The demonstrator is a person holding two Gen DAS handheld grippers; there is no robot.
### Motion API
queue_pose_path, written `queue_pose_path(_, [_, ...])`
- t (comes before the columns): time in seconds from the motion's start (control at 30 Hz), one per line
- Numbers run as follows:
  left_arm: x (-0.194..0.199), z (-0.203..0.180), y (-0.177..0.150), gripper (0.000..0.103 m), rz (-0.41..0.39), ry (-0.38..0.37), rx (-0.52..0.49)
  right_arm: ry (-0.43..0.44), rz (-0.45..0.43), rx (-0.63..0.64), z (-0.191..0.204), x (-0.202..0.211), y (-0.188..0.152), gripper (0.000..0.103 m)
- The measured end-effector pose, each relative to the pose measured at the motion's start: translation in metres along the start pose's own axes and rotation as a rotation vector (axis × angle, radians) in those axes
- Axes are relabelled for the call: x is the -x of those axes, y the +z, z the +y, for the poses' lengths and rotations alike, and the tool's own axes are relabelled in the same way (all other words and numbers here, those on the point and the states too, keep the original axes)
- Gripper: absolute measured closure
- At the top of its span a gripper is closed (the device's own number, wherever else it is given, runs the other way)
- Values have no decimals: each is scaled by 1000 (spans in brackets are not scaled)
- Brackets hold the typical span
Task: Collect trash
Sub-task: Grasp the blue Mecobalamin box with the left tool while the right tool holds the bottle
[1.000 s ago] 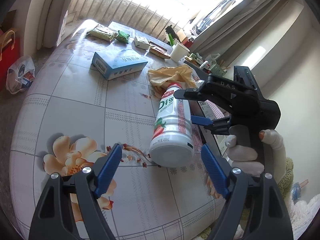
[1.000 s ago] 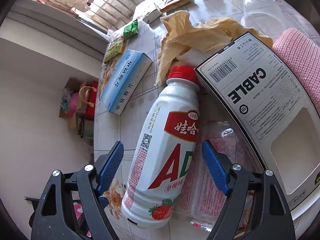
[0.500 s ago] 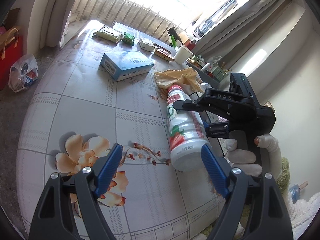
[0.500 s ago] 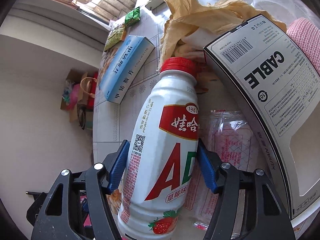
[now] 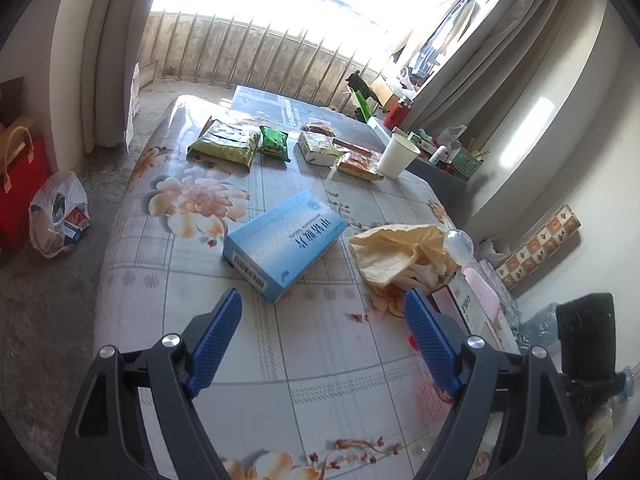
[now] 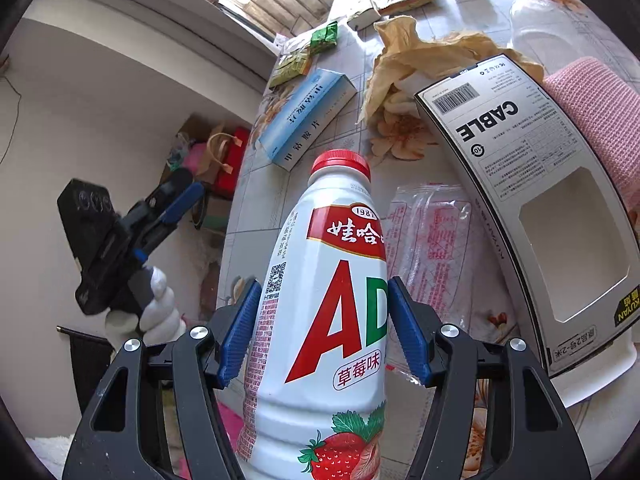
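Note:
My right gripper point(image 6: 324, 324) is shut on a white AD milk bottle point(image 6: 324, 320) with a red cap and holds it above the table. My left gripper point(image 5: 324, 336) is open and empty over the floral tablecloth point(image 5: 320, 360); it also shows in the right wrist view point(image 6: 176, 204) at the left, off the table edge. A crumpled yellow paper point(image 5: 404, 252) lies just beyond its right finger. A blue box point(image 5: 284, 240) lies ahead of it. A clear plastic wrapper point(image 6: 432, 248) lies on the table under the bottle.
A white CABLE box point(image 6: 520, 184) and a pink cloth point(image 6: 600, 116) lie at the right. Snack packets point(image 5: 228, 144) and a paper cup point(image 5: 396, 156) sit at the far end. A plastic bag point(image 5: 56, 216) and a red bag point(image 5: 20, 184) stand on the floor left.
My right gripper closed on the bottle and lifted it off the table. My left gripper drew back and turned toward the far end, so the bottle left its view.

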State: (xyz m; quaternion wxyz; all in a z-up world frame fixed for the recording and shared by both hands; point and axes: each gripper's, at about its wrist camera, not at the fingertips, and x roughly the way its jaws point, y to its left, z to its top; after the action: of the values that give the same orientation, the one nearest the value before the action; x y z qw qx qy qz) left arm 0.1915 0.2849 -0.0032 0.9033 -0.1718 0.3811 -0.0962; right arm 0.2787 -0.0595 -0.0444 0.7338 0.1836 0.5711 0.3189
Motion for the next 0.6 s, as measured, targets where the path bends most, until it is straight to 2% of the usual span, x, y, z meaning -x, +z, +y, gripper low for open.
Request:
queue_pose_path(0.03, [-12, 2, 13, 22, 8, 18, -21, -7, -2, 7, 2, -1, -2, 43])
queue_pose_path(0.13, [-48, 1, 44, 22, 24, 147, -113, -25, -7, 12, -1, 3, -9, 43])
queue_pose_path(0.2, [-72, 2, 58, 21, 74, 152, -144, -9, -1, -11, -8, 4, -13, 43])
queue_pose_path(0.27, [-97, 8, 66, 19, 164, 100, -118, -2, 6, -30, -15, 6, -16, 43])
queue_pose_path(0.37, [-123, 8, 65, 19, 255, 99, -125, 4, 14, -43, -21, 7, -16, 43])
queue_pose_path(0.6, [-135, -21, 40, 19, 296, 224, -323, 42, 24, -62, -30, 6, -14, 42])
